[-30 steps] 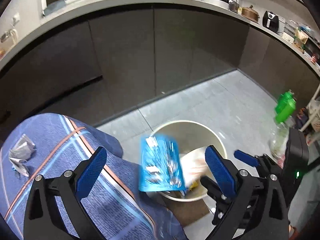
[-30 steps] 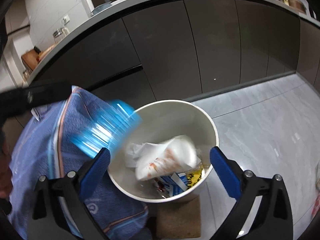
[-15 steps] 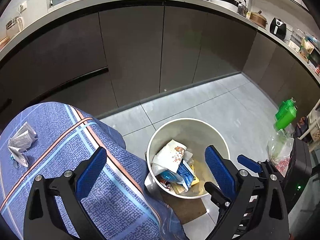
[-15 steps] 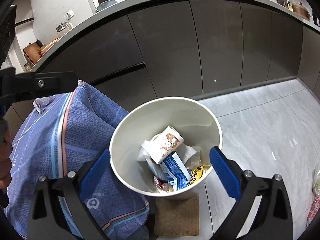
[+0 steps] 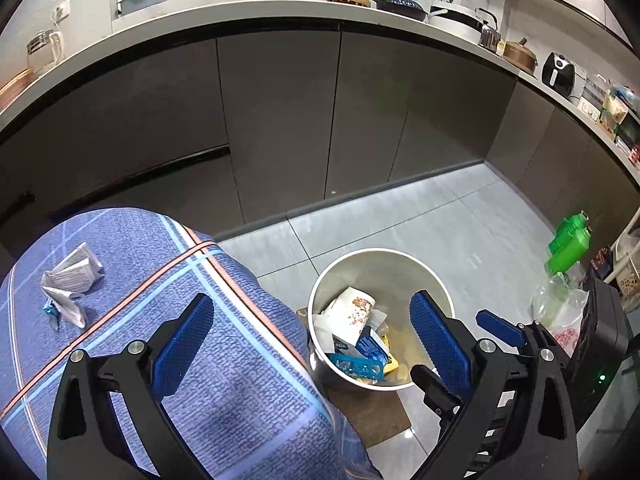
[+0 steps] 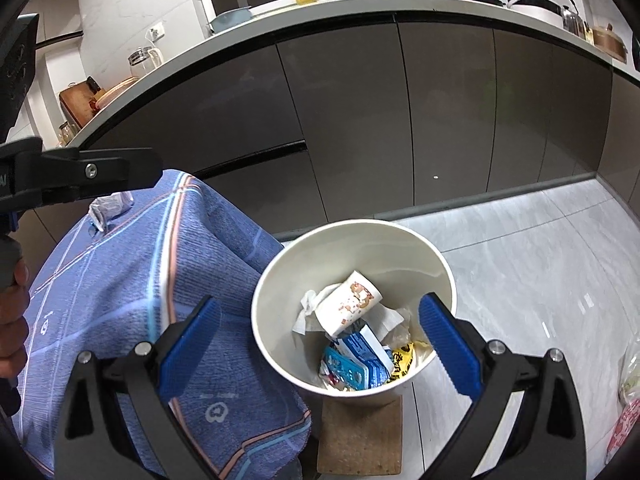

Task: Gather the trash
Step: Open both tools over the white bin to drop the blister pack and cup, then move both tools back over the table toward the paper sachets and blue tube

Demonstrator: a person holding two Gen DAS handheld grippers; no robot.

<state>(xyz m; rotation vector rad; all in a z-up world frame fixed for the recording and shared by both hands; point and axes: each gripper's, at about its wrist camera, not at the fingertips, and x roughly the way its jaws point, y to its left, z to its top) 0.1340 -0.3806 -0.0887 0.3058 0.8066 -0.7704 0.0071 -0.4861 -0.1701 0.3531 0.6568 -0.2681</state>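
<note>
**Blue packet in the bin, paper scraps left on the cloth**

Both my claws hang wide open and empty. My right claw (image 6: pixel 320 340) sits right over the white bin (image 6: pixel 280 280), the spot to drop from so things fall inside the rim. My left claw (image 5: pixel 312 340) is above the edge of the blue checked tablecloth (image 5: pixel 180 264), just beside the bin, I'd say so it can turn to the table without crossing the other claw.

In the bin lie a paper cup (image 6: pixel 348 304) on its side, some white tissue (image 6: pixel 310 308), a blue carton (image 6: pixel 364 352), a yellow wrapper (image 6: pixel 400 360) and the blue packet (image 6: pixel 344 368), flat near the bottom.

A second ago that blue packet was a blur in mid-air over the rim; now it rests among the rest. My left claw has since drawn back and up, showing more floor.

What's left for me: the crumpled paper scraps (image 5: pixel 72 280) on the cloth, well apart from the bin.
</note>
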